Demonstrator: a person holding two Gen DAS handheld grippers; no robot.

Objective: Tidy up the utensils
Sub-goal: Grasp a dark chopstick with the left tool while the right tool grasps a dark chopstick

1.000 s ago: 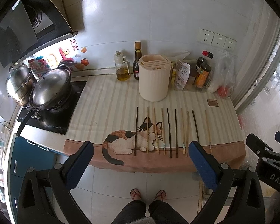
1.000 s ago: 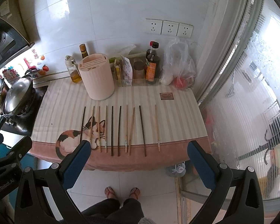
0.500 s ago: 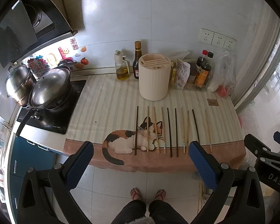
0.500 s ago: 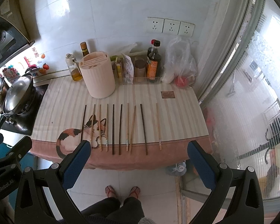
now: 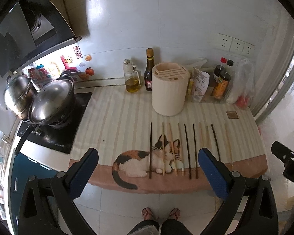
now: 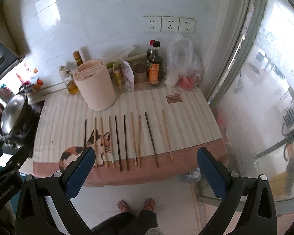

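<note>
A white-tiled kitchen wall backs a bench point(image 5: 115, 117) covered by a striped cloth with a calico cat printed on it point(image 5: 147, 162). Ten chopsticks point(image 5: 189, 150) lie side by side on the cloth in a row, each with its long axis running from the front edge toward the wall. Some are dark, some pale wood; the rightmost ones lean slightly off parallel. Behind the row stands a cream cylindrical holder point(image 5: 169, 90) with slots in its top, upright, apart from the sticks. Bottles point(image 5: 149, 70) and packets line the wall, and two steel pots point(image 5: 49, 99) sit on the hob at the left. The left gripper point(image 5: 147, 168) and the right gripper point(image 6: 146, 162) both hover off the front edge, jaws spread wide and holding nothing. A person's feet point(image 5: 159, 213) show on the tiled floor below.
</note>
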